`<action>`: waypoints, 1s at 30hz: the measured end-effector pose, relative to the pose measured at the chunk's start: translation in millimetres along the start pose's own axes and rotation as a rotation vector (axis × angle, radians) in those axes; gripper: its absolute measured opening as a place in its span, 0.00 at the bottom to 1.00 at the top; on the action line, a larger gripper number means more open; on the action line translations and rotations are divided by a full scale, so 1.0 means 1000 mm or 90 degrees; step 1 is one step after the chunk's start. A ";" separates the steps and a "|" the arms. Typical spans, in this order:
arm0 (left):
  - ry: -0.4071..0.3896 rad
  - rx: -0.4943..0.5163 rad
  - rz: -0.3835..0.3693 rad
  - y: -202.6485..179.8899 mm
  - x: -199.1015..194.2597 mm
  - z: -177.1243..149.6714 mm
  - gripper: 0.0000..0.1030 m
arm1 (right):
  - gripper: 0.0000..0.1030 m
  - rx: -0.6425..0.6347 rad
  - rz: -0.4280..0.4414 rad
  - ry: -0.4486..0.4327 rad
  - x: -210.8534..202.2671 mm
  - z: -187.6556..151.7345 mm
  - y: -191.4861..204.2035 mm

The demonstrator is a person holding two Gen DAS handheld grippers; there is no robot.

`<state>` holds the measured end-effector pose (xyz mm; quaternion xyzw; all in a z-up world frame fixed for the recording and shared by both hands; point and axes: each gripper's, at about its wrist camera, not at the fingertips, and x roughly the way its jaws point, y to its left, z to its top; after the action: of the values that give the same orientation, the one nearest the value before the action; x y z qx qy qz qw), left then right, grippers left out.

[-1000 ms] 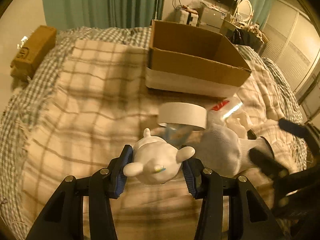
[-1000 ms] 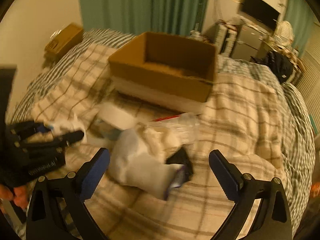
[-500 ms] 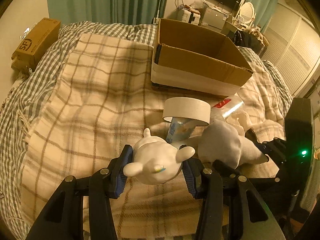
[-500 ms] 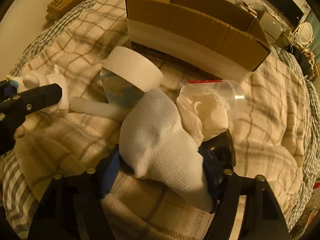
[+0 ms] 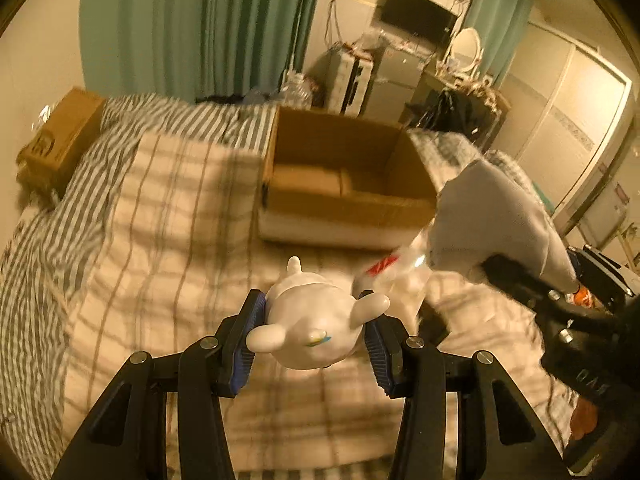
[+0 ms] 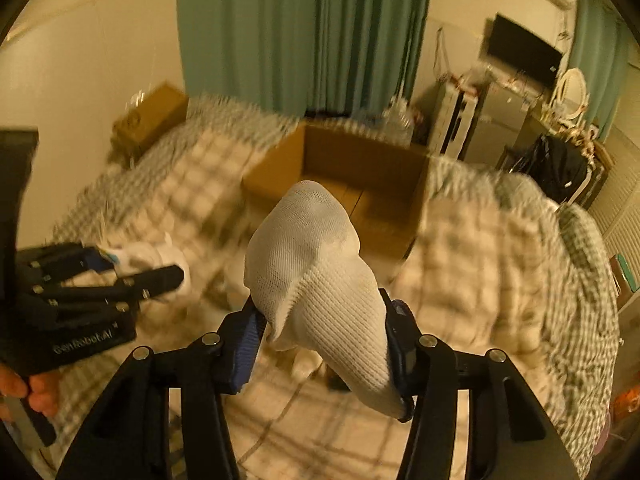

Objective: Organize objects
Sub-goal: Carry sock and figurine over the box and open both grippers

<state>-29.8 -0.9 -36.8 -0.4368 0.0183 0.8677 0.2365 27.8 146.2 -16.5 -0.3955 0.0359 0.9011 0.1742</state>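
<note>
My left gripper (image 5: 314, 334) is shut on a white animal figurine (image 5: 316, 328) and holds it above the plaid blanket. My right gripper (image 6: 324, 340) is shut on a white knitted sock (image 6: 316, 264), lifted off the bed; the sock also shows at the right of the left wrist view (image 5: 496, 216). An open cardboard box (image 5: 344, 176) stands on the bed beyond both grippers, its inside looking bare. It also shows in the right wrist view (image 6: 352, 176). The left gripper appears at the left of the right wrist view (image 6: 140, 276).
A clear plastic bag with a red mark (image 5: 392, 276) lies on the blanket by the box. A small brown box (image 5: 60, 140) sits at the bed's far left edge. Green curtains, a TV and cluttered furniture stand behind the bed.
Both grippers have risen from the bed. The right gripper lifted the sock off the blanket. The tape roll and can have left the view.
</note>
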 end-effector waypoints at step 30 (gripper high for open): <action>-0.029 0.078 0.012 -0.020 0.165 0.140 0.72 | 0.51 0.108 0.082 -0.032 0.150 0.114 -0.104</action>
<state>-209.6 114.7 -73.2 -0.4013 0.0698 0.8769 0.2550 -110.0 309.0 -39.6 -0.3532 0.1329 0.9139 0.1494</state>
